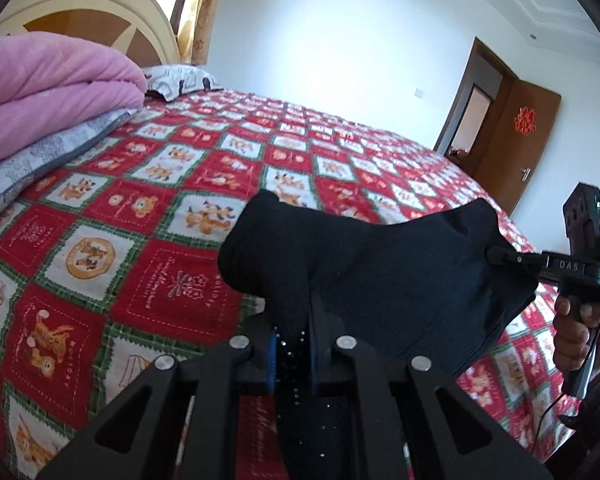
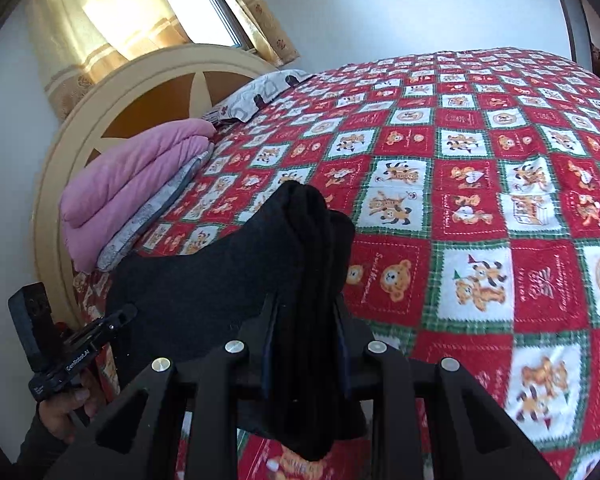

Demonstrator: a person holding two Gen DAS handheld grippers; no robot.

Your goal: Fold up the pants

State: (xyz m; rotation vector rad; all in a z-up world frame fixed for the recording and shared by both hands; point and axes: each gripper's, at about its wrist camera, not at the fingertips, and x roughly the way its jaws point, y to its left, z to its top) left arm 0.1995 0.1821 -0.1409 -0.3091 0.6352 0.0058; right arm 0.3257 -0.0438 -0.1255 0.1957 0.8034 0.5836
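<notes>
From the left wrist, the left gripper (image 1: 296, 320) is clenching a bunched edge of the black pants (image 1: 360, 264), which are hanging above the red patterned bedspread (image 1: 148, 216); the right gripper (image 1: 496, 257) is pinching their far corner.

From the right wrist, the right gripper (image 2: 306, 320) is grasping a thick fold of the pants (image 2: 220, 280), the left gripper (image 2: 122, 318) biting the opposite end. A pink blanket (image 2: 140, 176) is lying beyond.

- Black knit pants (image 1: 364, 264) hang above red-checked cartoon bedspread (image 1: 148, 216), btwn both grippers.
- Folded pink blanket (image 1: 48, 80) at 10 o'clock, on grey patterned pillow (image 1: 40, 160).
- Brown wooden door (image 1: 516, 144) at 2 o'clock.
</notes>
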